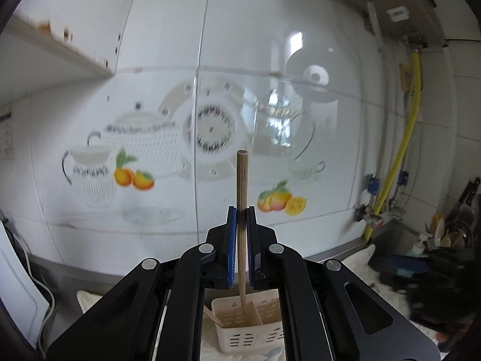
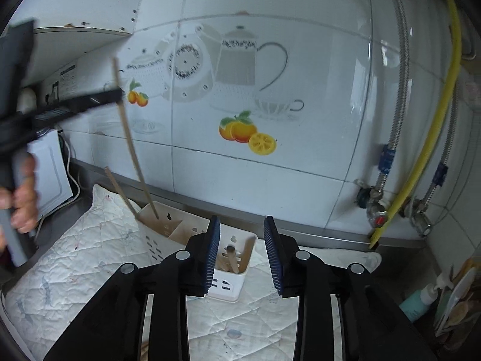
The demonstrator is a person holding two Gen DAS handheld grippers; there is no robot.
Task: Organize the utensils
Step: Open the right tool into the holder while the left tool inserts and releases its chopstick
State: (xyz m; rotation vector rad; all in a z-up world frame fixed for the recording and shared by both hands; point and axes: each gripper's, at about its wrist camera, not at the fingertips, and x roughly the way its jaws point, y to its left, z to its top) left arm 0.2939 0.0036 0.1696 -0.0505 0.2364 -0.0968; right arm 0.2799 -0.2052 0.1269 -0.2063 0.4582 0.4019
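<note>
My left gripper (image 1: pixel 241 210) is shut on a long wooden chopstick (image 1: pixel 241 198), held upright with its lower end inside a compartment of the cream slotted utensil holder (image 1: pixel 255 331). In the right wrist view the same chopstick (image 2: pixel 132 147) reaches into the holder's left compartment (image 2: pixel 159 225), and the left gripper (image 2: pixel 117 94) clamps it high up. A second wooden stick (image 2: pixel 118 188) leans in that compartment. My right gripper (image 2: pixel 242 231) is open and empty, above the holder's right compartment (image 2: pixel 240 270), which holds short wooden utensils (image 2: pixel 231 257).
The holder stands on a white quilted mat (image 2: pixel 90 255) on a steel counter against a tiled wall. A white appliance (image 2: pixel 51 174) with cables is at left. Pipes and a yellow hose (image 2: pixel 421 165) are at right, with a soap bottle (image 2: pixel 421 297) and a utensil rack.
</note>
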